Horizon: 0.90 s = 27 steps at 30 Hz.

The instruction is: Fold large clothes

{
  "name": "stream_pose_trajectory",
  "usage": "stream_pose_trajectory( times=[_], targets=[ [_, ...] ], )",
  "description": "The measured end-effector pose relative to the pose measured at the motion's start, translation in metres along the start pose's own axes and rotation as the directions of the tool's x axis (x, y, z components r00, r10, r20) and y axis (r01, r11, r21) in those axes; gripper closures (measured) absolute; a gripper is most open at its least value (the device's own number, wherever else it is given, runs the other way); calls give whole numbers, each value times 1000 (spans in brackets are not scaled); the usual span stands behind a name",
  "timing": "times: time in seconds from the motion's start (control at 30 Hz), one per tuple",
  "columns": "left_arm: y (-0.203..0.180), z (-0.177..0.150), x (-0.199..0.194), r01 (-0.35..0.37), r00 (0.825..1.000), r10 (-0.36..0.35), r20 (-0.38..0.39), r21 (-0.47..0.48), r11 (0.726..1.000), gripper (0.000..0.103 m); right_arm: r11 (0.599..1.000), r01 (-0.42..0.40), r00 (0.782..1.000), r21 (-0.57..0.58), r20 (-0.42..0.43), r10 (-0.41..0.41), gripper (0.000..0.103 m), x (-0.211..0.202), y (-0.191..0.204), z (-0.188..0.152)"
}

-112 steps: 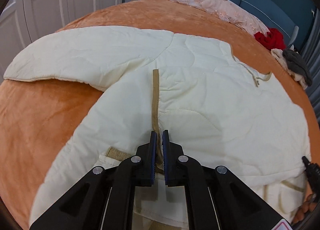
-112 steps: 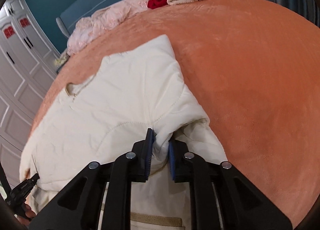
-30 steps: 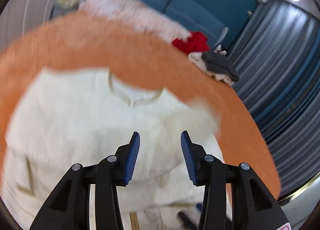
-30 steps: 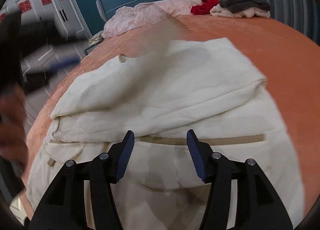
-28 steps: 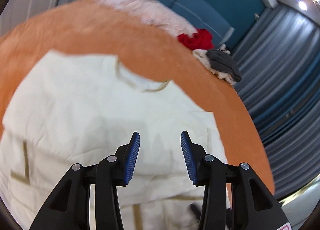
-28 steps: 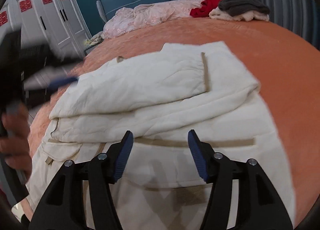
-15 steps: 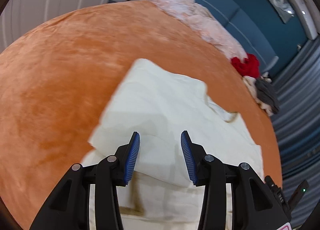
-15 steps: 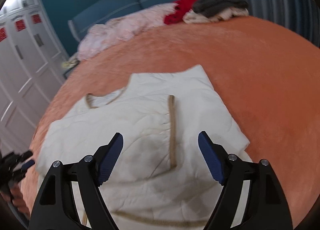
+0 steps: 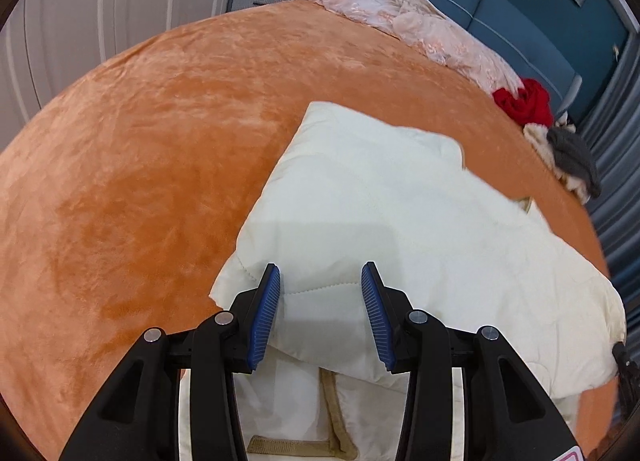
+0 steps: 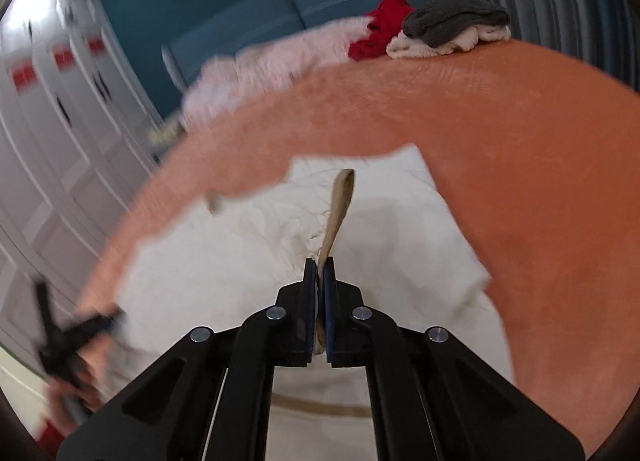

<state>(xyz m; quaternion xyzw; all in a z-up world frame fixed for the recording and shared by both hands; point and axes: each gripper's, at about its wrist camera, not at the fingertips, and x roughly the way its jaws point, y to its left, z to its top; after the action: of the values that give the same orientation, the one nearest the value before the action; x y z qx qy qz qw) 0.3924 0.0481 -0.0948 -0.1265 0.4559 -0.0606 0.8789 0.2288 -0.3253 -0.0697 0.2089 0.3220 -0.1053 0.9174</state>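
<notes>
In the right wrist view, the right gripper is seen closed on the tan cuff band of a sleeve belonging to the cream quilted jacket; the band stands up from between the blue pads and runs away from the camera. In the left wrist view, the left gripper is held with its jaws apart and nothing between them, low over the folded edge of the jacket, where a stitched seam is crossed. The jacket is spread on the orange bedspread, with its sleeves apparently drawn in over the body, and tan trim is visible under the near fold.

The step in hand is judged to be the laying of the right sleeve across the body. It would be done well if the cuff were carried low and level, so that the sleeve is laid flat rather than bunched, and if the grip were released only once the band rests on the jacket. The near fold could be steadied by the free left gripper, so that the layers beneath are not dragged along. Part of the right view is blurred, so the exact lie of the jacket's far edge cannot be told.

Further off, a pink bedcover is heaped along the blue headboard, and a red garment and a grey garment are left at the far corner, well apart from the jacket.
</notes>
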Motion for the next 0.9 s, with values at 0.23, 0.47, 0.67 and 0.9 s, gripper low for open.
stream_pose_trajectory(
  times=[0.23,0.47,0.67,0.9],
  targets=[
    [-8,-25,4,-77,996,74,53,74,994,62,995,82,990,-55,-113,-87,100,32,-6,-35],
    [-11,-35,11,-115,990,103,100,116,987,62,991,105,984,-83,-134,-116,100,49,-4,-47],
    [-13,-36,13,-131,987,118,107,133,982,62,993,98,985,-72,-136,-107,100,50,-7,-49],
    [-5,0,-23,-41,997,34,70,106,994,61,999,40,998,-12,-44,-41,86,0,2,-12]
  ],
)
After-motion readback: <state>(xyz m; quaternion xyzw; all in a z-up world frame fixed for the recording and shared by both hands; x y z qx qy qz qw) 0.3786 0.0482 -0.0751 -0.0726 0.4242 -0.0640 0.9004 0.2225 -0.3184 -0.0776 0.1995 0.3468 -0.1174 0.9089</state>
